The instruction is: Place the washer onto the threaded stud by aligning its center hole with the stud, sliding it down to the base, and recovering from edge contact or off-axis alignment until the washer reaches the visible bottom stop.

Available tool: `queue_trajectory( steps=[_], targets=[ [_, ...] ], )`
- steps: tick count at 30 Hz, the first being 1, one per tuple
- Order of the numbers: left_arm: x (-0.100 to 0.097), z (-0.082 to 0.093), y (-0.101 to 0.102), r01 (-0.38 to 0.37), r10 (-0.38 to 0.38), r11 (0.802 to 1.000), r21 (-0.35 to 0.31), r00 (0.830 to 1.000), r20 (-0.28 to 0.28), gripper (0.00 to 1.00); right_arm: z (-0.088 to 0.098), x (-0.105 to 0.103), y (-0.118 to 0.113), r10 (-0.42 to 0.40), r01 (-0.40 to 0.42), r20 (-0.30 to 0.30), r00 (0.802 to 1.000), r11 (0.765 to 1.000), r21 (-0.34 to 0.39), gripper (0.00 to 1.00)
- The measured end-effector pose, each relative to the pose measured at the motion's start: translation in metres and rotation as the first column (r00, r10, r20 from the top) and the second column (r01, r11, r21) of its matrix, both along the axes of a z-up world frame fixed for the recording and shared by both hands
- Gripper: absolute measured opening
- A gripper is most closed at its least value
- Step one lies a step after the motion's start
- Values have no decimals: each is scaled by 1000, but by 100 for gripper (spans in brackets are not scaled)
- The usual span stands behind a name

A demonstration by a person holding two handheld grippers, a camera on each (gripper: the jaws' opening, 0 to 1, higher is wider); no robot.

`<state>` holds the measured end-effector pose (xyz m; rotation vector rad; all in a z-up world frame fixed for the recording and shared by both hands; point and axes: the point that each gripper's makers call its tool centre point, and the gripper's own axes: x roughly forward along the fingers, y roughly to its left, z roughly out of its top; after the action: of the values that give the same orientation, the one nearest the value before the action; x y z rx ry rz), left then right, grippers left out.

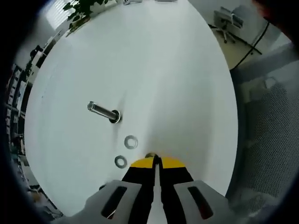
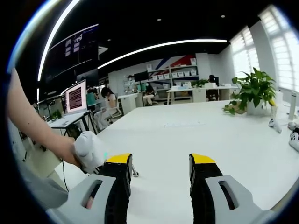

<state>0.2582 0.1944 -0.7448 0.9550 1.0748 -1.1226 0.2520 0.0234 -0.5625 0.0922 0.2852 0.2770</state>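
In the left gripper view the left tongs [image 1: 155, 162] were closed to a narrow slit, yellow tips together, with a small metal piece at the tips; what it was could not be told. The stud [image 1: 103, 111] lay tilted on the white desk [image 1: 177, 84]. 2 washers [image 1: 131, 142] [image 1: 120, 161] lay flat between stud and tongs. In the right gripper view the right tongs [image 2: 161, 163] stood wide, holding nothing, above the desk [image 2: 224, 135], with a hand [image 2: 70, 151] at left.

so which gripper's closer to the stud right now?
Left. The left gripper sits shut just short of the two washers beside the threaded stud; the right gripper is open, facing across the room.
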Motion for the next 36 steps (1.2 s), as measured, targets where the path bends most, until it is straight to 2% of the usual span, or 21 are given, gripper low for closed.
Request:
queue_trajectory(
  steps=[4,10,13,15,17,21,25,36],
  targets=[
    [1,1,2,-42,41,998,-40,999,-25,0,0,-1,1,4,-4,-2,1000,1000,-5,52],
    [-2,1,0,5,-4,999,-33,1000,29,0,-2,-1,0,3,-3,-7,1000,1000,-9,52],
    [-1,1,1,6,-4,999,-42,999,38,0,-5,-2,1,7,-7,-14,1000,1000,-13,52],
    [0,1,3,1,0,999,-50,1000,24,0,-5,-1,1,7,-7,-14,1000,1000,-15,52],
    [2,2,8,4,-3,999,-36,999,34,0,-4,-1,1,6,-6,-13,1000,1000,-15,52],
    [8,14,7,-37,41,996,-86,998,47,0,-6,-2,0,5,-5,-19,1000,1000,-15,52],
    [11,28,2,15,-6,996,-92,995,98,0,-5,-1,0,4,-4,-17,1000,1000,-13,52],
    [26,64,-8,29,1,986,-161,984,179,0,-13,-3,-2,1,-2,-32,999,999,-39,52]
  ],
)
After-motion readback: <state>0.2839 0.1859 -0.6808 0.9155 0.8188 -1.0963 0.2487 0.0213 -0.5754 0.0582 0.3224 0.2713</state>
